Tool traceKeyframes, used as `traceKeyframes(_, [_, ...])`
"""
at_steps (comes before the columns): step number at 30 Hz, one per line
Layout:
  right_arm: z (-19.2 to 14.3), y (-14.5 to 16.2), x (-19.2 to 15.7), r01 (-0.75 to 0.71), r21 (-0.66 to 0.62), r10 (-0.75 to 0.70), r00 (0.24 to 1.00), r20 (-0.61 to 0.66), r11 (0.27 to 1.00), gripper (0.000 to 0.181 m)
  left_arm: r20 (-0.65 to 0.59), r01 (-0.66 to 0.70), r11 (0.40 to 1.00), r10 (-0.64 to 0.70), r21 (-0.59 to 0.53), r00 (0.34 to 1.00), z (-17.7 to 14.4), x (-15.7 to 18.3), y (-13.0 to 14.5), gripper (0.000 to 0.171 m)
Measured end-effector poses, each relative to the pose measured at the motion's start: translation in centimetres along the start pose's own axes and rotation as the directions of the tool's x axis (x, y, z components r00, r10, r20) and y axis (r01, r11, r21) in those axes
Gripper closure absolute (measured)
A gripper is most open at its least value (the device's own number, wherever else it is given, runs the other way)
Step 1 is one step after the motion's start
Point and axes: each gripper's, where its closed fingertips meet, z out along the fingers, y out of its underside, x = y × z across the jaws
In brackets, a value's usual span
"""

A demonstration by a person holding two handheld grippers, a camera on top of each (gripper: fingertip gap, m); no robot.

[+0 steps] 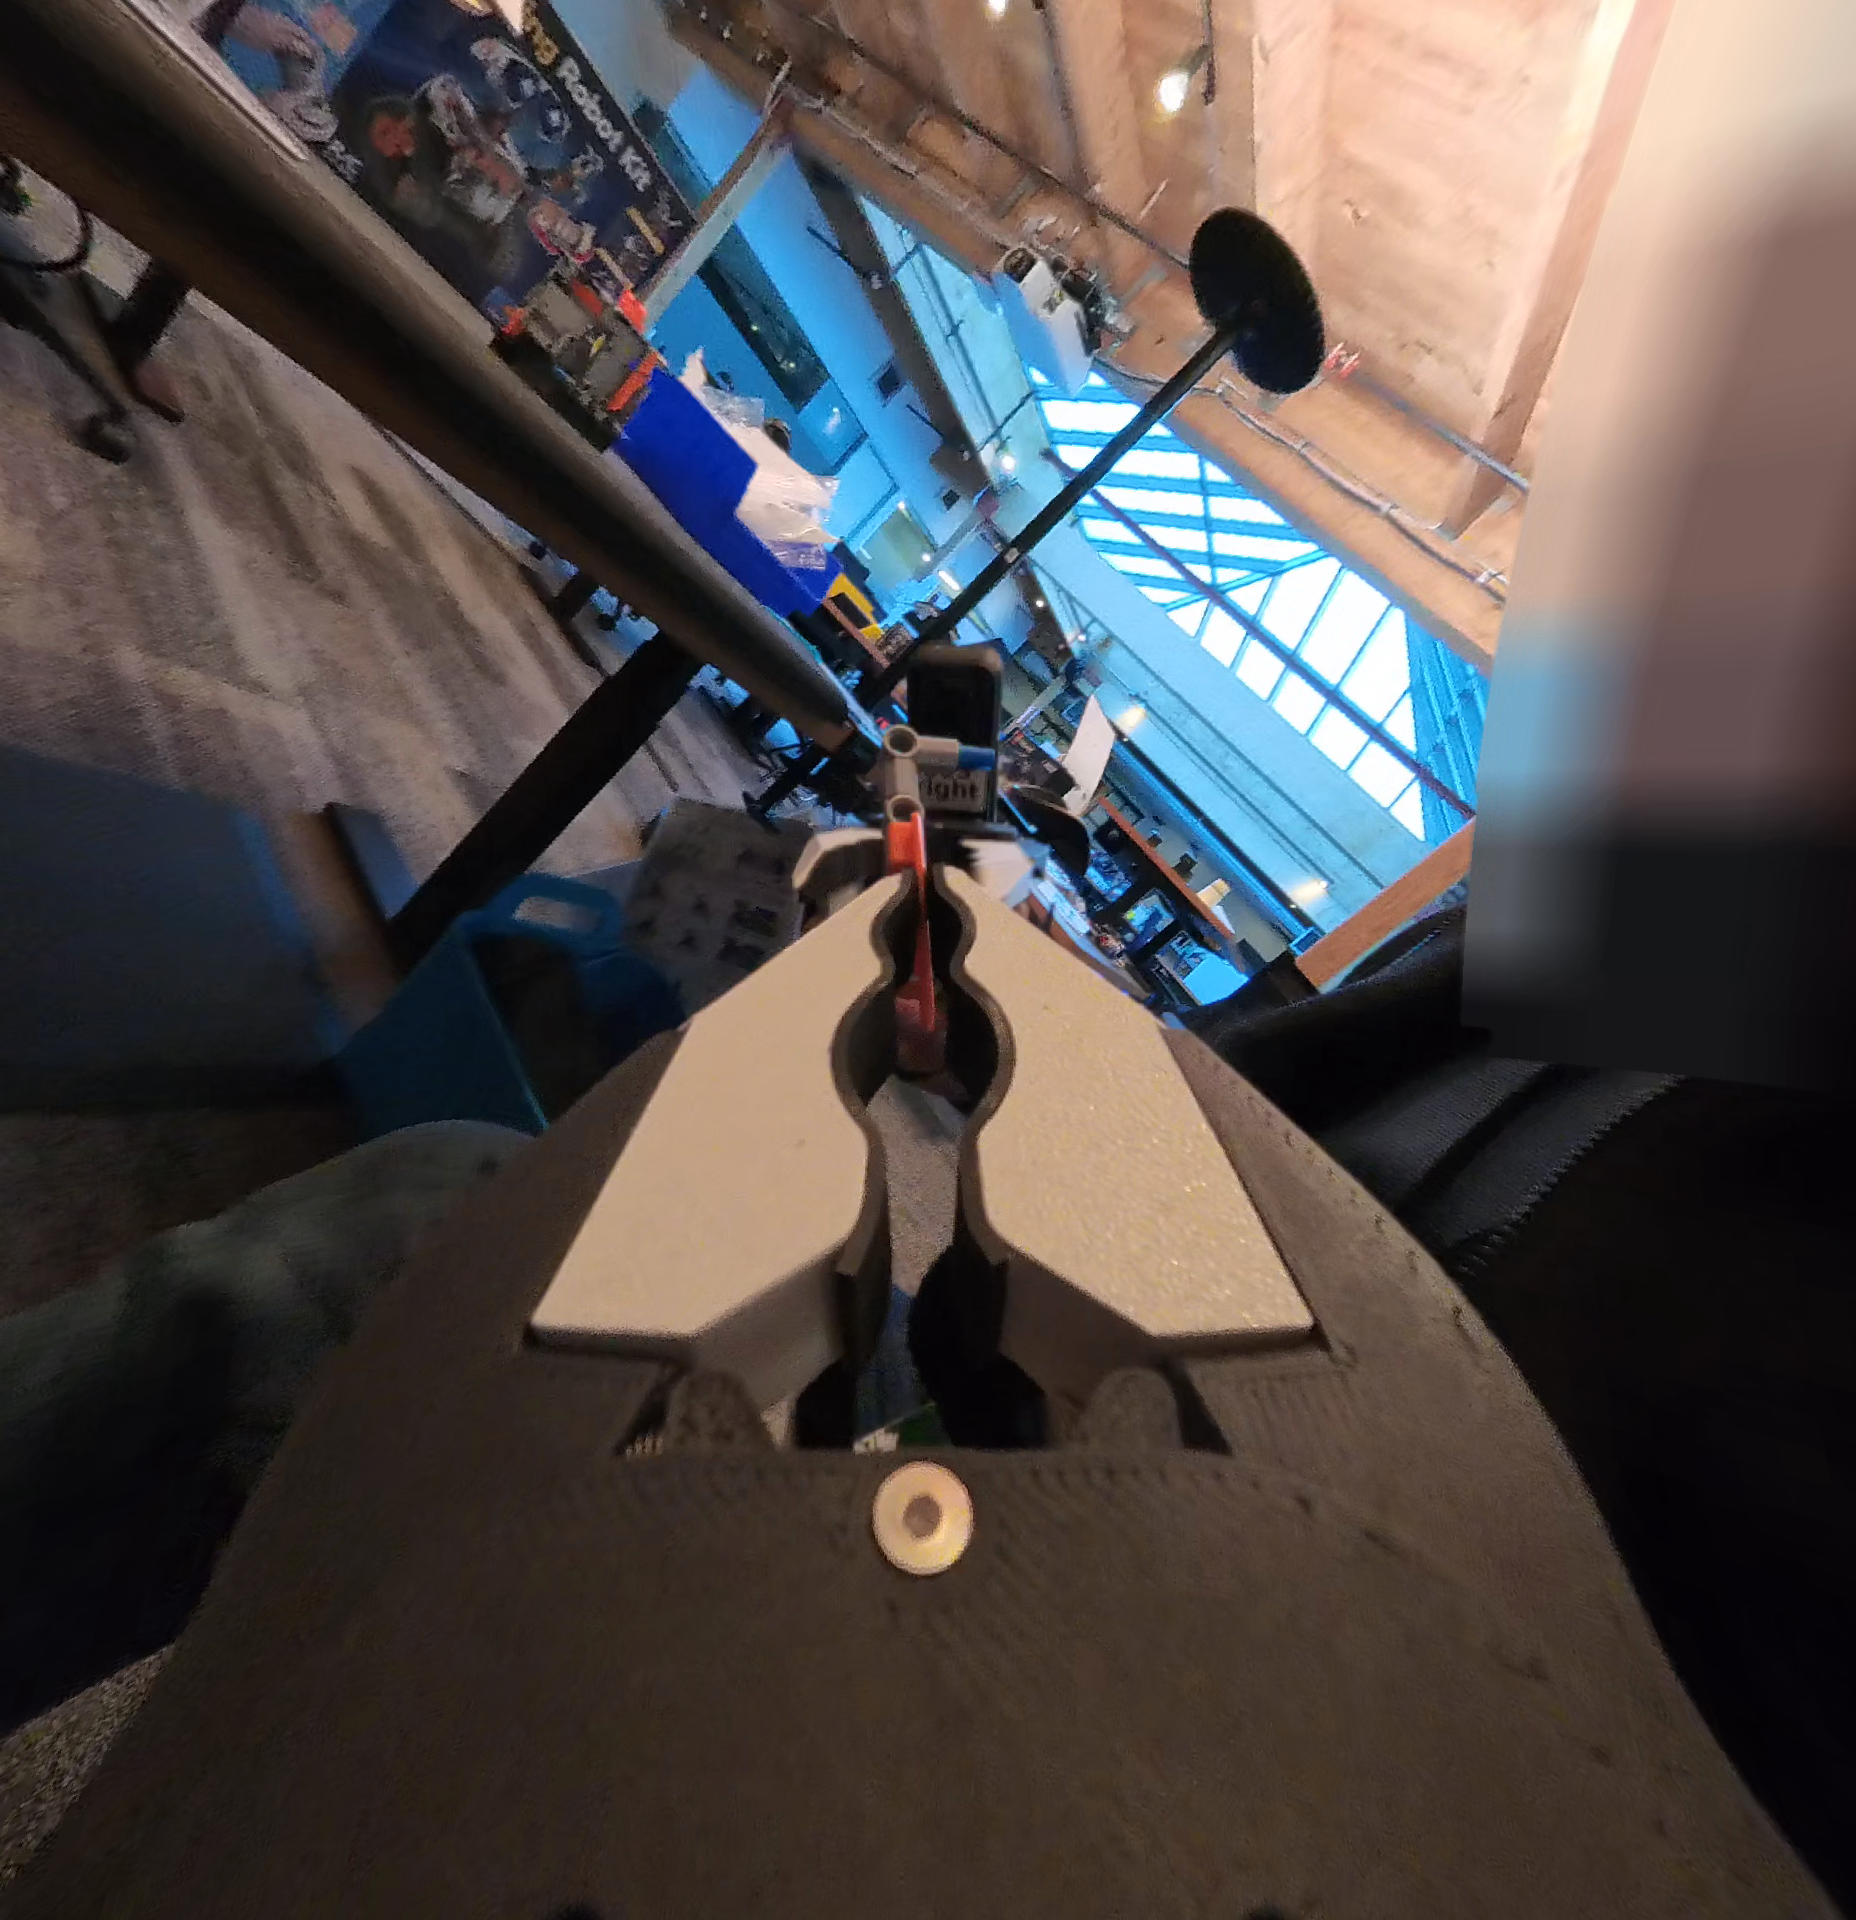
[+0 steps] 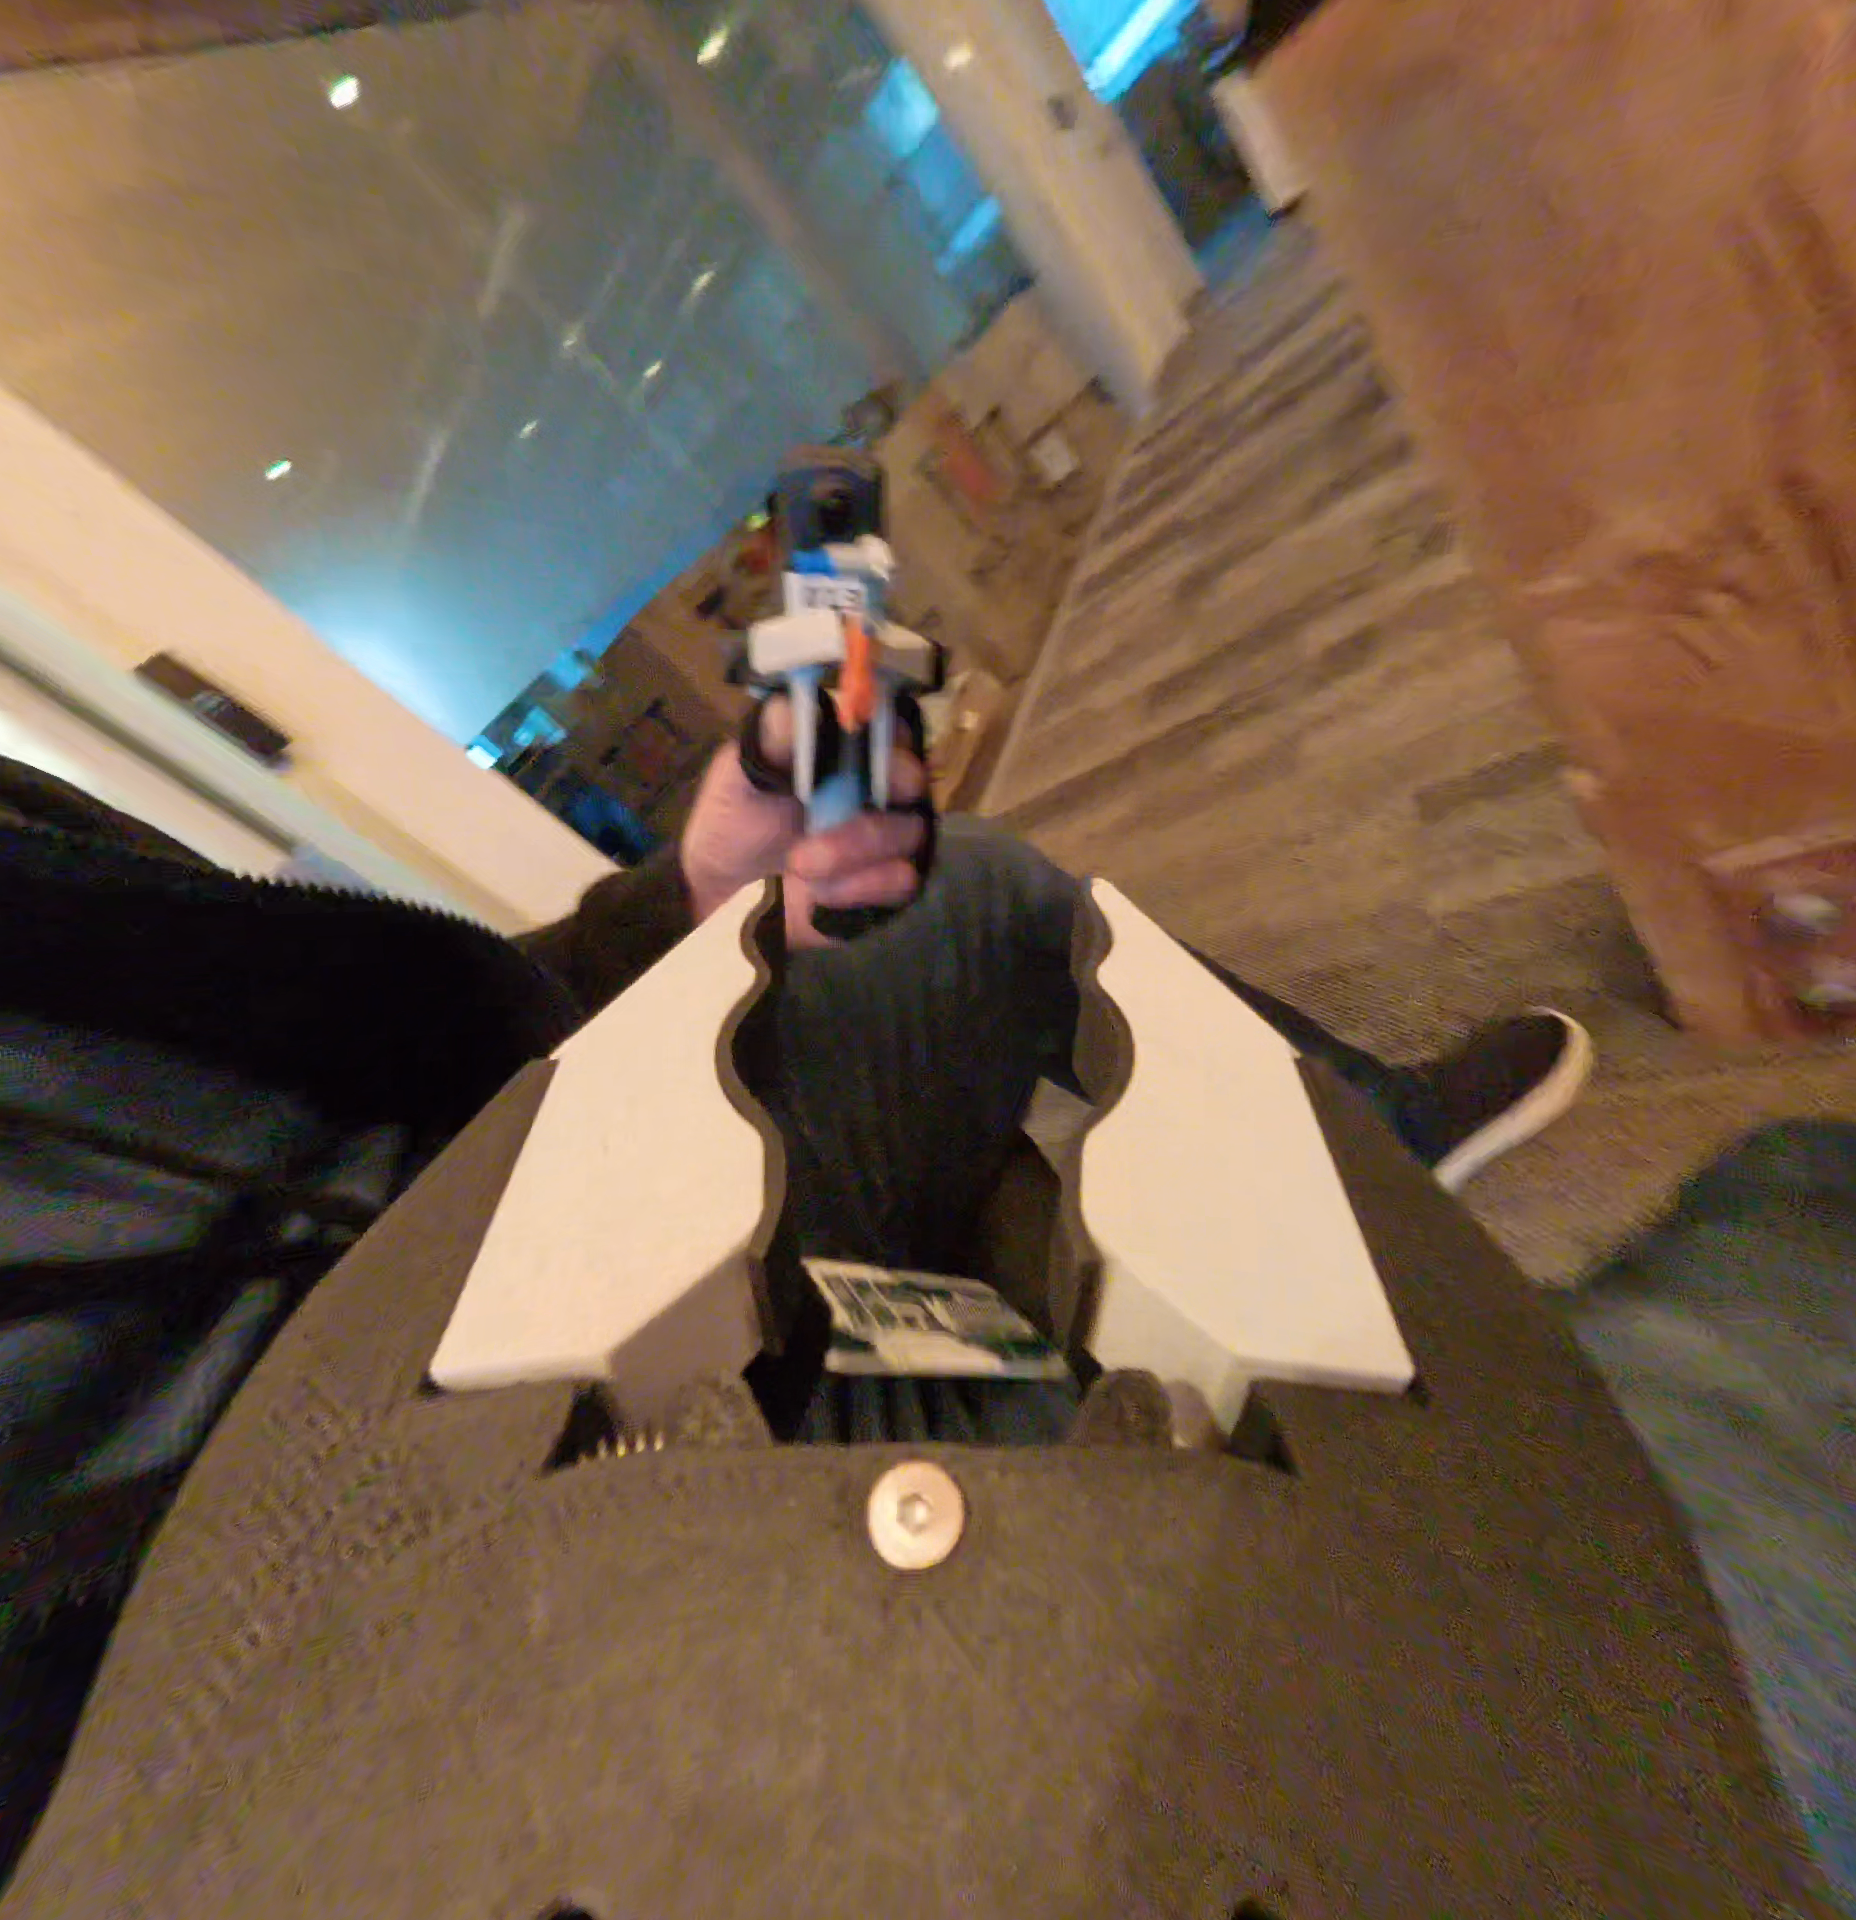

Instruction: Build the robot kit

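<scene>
Each wrist camera looks along its own claw, tilted, facing the other; both share carpeted floor

Left tongs: matt grainy grey plastic w/ rough black printed body, shiny metal screw; carpet rough cloth.

left gripper: fingers nearly closed, clamping | right gripper: fingers spread wide, nothing between | grippers facing each other

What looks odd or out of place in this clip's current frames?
Both views are steeply tilted, with the table edge running diagonally. The left claw is shut on a small orange and grey brick piece, held in the air rather than over the table. The right claw is open and empty. Nothing looks spilled or broken.
</scene>
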Motion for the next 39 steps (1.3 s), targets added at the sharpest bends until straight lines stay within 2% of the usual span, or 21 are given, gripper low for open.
traceKeyframes(3, [5.0,-1.5,-3.7,0.053,-0.03,-0.051,0.997,0.065,0.998,0.127,-0.017,-0.06,0.998,0.06,-0.014,0.998,0.8,2.3,0.7,0.171])
traceKeyframes(7, [7.4,-3.8,-7.6,0.039,0.059,-0.047,0.987,0.153,0.998,0.143,-0.043,-0.157,0.987,0.156,-0.032,0.987,1.5,6.0,1.1,0.171])
traceKeyframes(9, [7.6,-4.1,-9.1,0.053,0.069,-0.064,0.985,0.163,0.996,0.158,-0.04,-0.189,0.982,0.188,-0.017,0.981,1.4,7.1,0.9,0.171])
traceKeyframes(14, [7.0,-4.8,-12.0,0.102,0.103,-0.116,0.982,0.146,0.989,0.159,-0.106,-0.249,0.968,0.248,0.003,0.963,1.7,10.0,0.6,0.171])
traceKeyframes(18, [3.9,-8.3,-11.5,0.141,0.166,-0.158,0.983,0.092,0.976,0.159,-0.018,-0.315,0.949,0.316,0.021,0.949,1.1,10.2,-0.7,0.157])
traceKeyframes(20, [1.3,-11.0,-9.3,0.193,0.158,-0.194,0.981,-0.01,0.968,0.159,0.043,-0.35,0.937,0.35,-0.002,0.936,0.3,9.6,-1.4,0.154])
traceKeyframes(22, [-2.1,-14.5,-4.9,0.272,0.125,-0.244,0.948,-0.203,0.954,0.159,0.115,-0.397,0.916,0.402,-0.06,0.908,-0.2,8.1,-2.2,0.155])
traceKeyframes(24, [-6.4,-18.2,2.1,0.33,0.037,-0.281,0.853,-0.44,0.943,0.159,0.171,-0.451,0.88,0.473,-0.149,0.865,0.0,6.0,-3.1,0.157])
traceKeyframes(26, [-11.2,-22.5,8.1,0.313,0.058,-0.23,0.798,-0.557,0.948,0.159,0.179,-0.502,0.834,0.543,-0.229,0.821,0.8,3.5,-4.2,0.158])
traceKeyframes(28, [-16.2,-25.7,14.9,0.272,0.028,-0.181,0.709,-0.681,0.962,0.158,0.154,-0.527,0.808,0.574,-0.263,0.804,1.9,0.7,-5.8,0.158])
traceKeyframes(30, [-20.5,-28.0,20.3,0.244,0.029,-0.14,0.645,-0.751,0.969,0.158,0.095,-0.527,0.807,0.566,-0.268,0.819,3.5,-2.3,-7.4,0.159])
traceKeyframes(32, [-23.8,-28.3,25.2,0.154,0.008,-0.086,0.595,-0.799,0.988,0.158,0.047,-0.515,0.807,0.55,-0.289,0.834,5.3,-6.0,-8.6,0.159])
traceKeyframes(34, [-25.9,-28.5,28.4,0.113,0.008,-0.059,0.572,-0.818,0.994,0.158,-0.017,-0.488,0.814,0.51,-0.316,0.86,7.1,-9.4,-8.9,0.159])
traceKeyframes(36, [-26.8,-28.8,29.8,0.074,0.022,-0.024,0.567,-0.823,0.997,0.151,-0.049,-0.448,0.824,0.461,-0.346,0.886,8.3,-12.7,-8.0,0.159])
traceKeyframes(37, [-27.3,-29.4,29.9,0.109,0.028,-0.036,0.544,-0.838,0.994,0.15,-0.058,-0.422,0.827,0.433,-0.371,0.899,8.6,-14.3,-7.0,0.158])
traceKeyframes(39, [-27.9,-29.2,30.7,0.086,0.02,-0.028,0.516,-0.856,0.996,0.139,-0.065,-0.379,0.824,0.389,-0.422,0.919,8.8,-16.9,-4.8,0.157])
